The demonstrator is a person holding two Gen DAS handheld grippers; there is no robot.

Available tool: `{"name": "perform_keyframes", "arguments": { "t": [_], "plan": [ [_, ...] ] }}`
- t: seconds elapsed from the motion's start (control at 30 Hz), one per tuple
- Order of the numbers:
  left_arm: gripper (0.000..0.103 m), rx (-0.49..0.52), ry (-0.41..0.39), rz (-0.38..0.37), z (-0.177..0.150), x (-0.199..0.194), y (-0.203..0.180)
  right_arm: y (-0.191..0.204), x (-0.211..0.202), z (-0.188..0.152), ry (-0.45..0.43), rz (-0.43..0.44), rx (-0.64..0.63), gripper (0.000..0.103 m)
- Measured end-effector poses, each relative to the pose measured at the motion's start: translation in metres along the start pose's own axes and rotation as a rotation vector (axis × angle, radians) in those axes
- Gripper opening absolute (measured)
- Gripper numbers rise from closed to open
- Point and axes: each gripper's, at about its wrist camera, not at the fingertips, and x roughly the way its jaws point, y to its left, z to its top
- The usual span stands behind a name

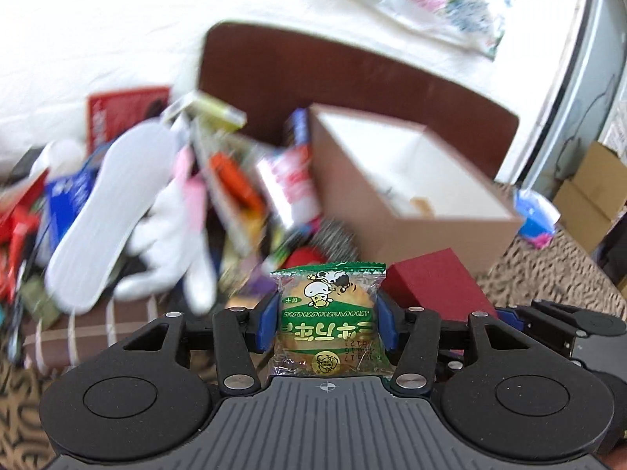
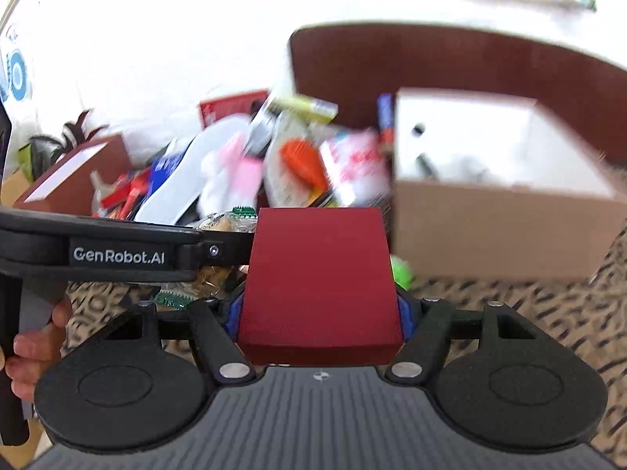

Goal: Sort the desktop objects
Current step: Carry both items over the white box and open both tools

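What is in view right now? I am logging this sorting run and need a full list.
Snack packet: one, green and clear, between the left gripper's pads.
Small box: one, dark red, between the right gripper's pads.
Open box: one, brown outside, white inside, right of the pile.
Second box: one, brown, far left.
Clutter pile: many blurred items, mixed colours, centre left.
Insole: one, white, on the pile.
Tray: one, dark brown, behind the pile.
Plastic bag: one, floral, top right.
Left gripper: black, blue pads.
Right gripper: black, blue pads.
Hand: one, lower left, on the left gripper's handle.
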Motion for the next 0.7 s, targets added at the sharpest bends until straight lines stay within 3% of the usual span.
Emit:
{"name": "perform_keyframes", "arguments": {
  "t": [0.33,0.47,0.7],
  "plan": [
    [0.054,0.053,-0.033,-0.099,0.084,0.060,-0.064,-0.071,-0.001,0.067,-0.117,-0.162,-0.042,0.074],
    [0.054,0.054,-0.044,-0.111,0.111,0.097,-0.079,-0.105,0.018,0.093,-0.105,-0.212,-0.041,0.074],
    [0.054,-0.004,0.056,-0.097,0.131,0.173,-0.076,-0.144,0.074,0.114,-0.017,-0.244,-0.043,0.074]
  ]
}}
